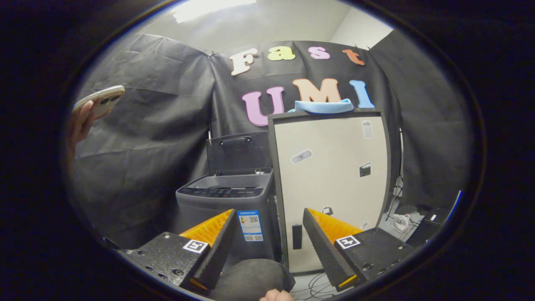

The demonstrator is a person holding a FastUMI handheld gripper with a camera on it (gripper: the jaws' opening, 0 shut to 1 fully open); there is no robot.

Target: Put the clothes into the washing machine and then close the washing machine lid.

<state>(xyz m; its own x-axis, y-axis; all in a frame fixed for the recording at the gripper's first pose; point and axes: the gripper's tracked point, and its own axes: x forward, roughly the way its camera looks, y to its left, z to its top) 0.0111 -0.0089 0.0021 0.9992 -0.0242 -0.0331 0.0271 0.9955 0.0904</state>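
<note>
Even overhead light from a bright ceiling panel (211, 8), blown out to white glare, falls on the booth. The pale cabinet (330, 184) beyond the gripper (267, 246), whose fingers stand wide apart, is well lit and sharp. Fisheye distortion bows its edges; the phone (102, 100) blurs softly.

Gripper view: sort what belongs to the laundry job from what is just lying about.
Job: washing machine, lid up; blue cloth atop the cabinet; gripper, fingers open, holding nothing.

Lying about: phone in a hand; floor cables.
</note>
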